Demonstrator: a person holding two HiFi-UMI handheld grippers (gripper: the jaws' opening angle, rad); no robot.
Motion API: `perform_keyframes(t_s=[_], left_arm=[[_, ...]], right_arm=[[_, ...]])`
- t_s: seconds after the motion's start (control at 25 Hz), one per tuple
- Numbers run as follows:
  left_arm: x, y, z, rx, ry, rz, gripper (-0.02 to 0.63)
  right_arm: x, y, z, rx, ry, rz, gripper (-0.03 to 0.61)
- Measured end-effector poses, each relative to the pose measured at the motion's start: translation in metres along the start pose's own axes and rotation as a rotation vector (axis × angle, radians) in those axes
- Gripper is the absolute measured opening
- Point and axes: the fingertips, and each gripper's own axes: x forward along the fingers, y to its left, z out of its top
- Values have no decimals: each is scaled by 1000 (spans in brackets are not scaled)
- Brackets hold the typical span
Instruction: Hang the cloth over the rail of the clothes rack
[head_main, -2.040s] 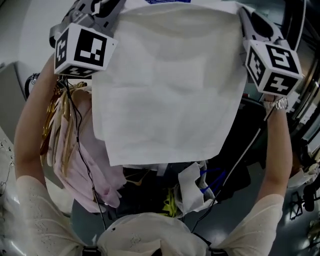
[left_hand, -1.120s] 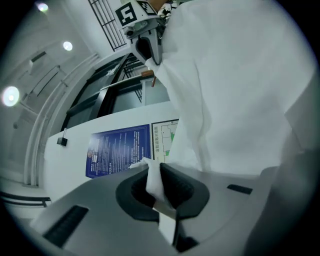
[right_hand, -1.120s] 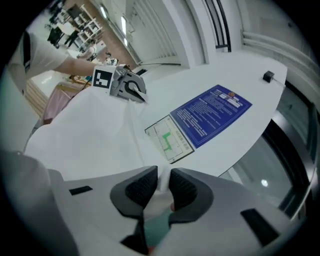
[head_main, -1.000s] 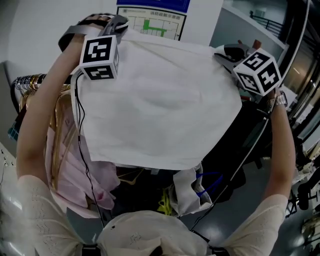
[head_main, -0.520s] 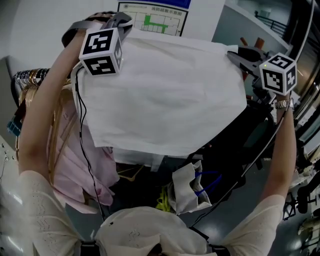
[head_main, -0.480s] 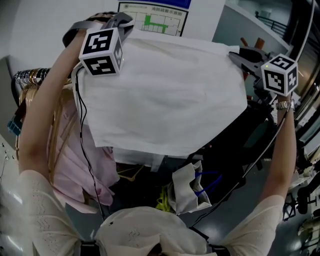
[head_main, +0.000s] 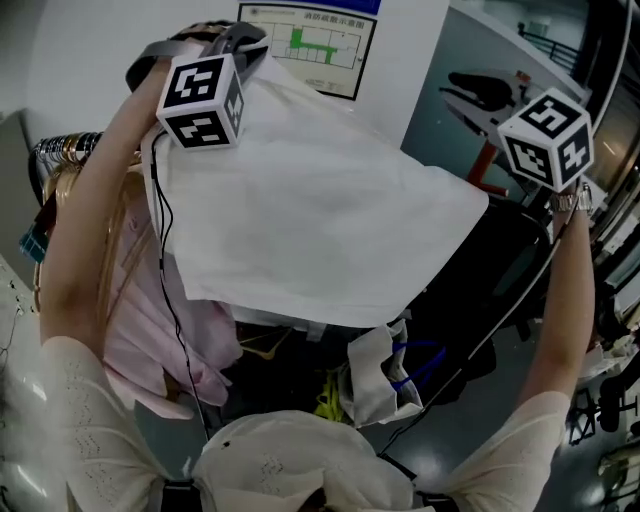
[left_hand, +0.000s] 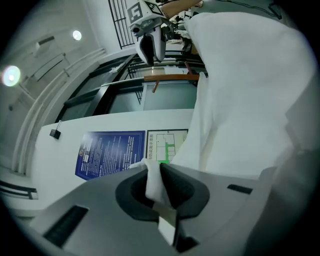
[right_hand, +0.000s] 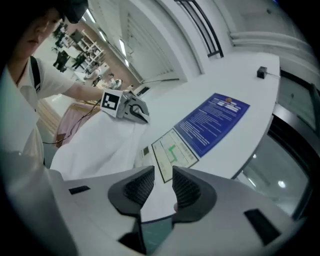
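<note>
A large white cloth (head_main: 320, 230) hangs spread in front of me. My left gripper (head_main: 243, 42) is raised at the upper left and shut on one cloth corner (left_hand: 152, 181), which is pinched between its jaws (left_hand: 156, 186). My right gripper (head_main: 462, 88) is held up at the upper right, apart from the cloth, and its jaws (right_hand: 162, 182) stand open with nothing between them. The cloth's right corner (head_main: 470, 205) droops free. The rack's rail (head_main: 60, 150) shows at the far left, crowded with hangers; the cloth hides the rest of it.
Pink garments (head_main: 140, 300) on wooden hangers hang below the rail at left. A wall poster (head_main: 310, 30) is behind the cloth. A white plastic bag (head_main: 375, 375) and dark clothing lie below. Cables (head_main: 165, 290) trail from both grippers.
My right gripper has let go of the cloth's right corner and drawn away to the right. That side of the cloth has dropped. The left gripper still holds its corner.
</note>
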Motion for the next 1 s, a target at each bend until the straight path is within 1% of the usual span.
perform_keyframes(t_s=[0.08,0.2,0.28,0.36,0.44,0.52,0.64,0.72,0.84,0.88,0.92,1.0], left_arm=[[-4,1,4,8,-9,12,17],[-7,2,4,11,-18,28,17],[-10,5,4,-4,-34,39,17],[-12,6,4,-21,-55,47,17],[-15,6,6,-25,-77,46,17],[-18,3,10,-31,-102,28,17],[-22,-2,17,-47,-161,-3,17],[-25,-6,19,-45,-184,-25,18],[-25,-11,16,-18,-184,-49,18],[-26,-11,14,-10,-184,-50,18],[-26,-12,13,-6,-186,-51,18],[-29,-12,11,2,-187,-53,18]], right_arm=[[18,17,35,-64,-37,22,103],[49,47,81,-137,-72,79,103],[73,67,105,-171,-78,113,103],[99,81,122,-196,-70,127,103],[124,85,129,-196,-57,123,103],[147,83,131,-173,-40,119,103],[173,83,130,-109,-25,146,103],[185,88,129,-90,-25,162,101],[196,92,131,-131,-18,150,101],[198,93,131,-146,-9,145,78],[200,94,132,-157,3,140,38],[201,93,134,-165,20,129,28]])
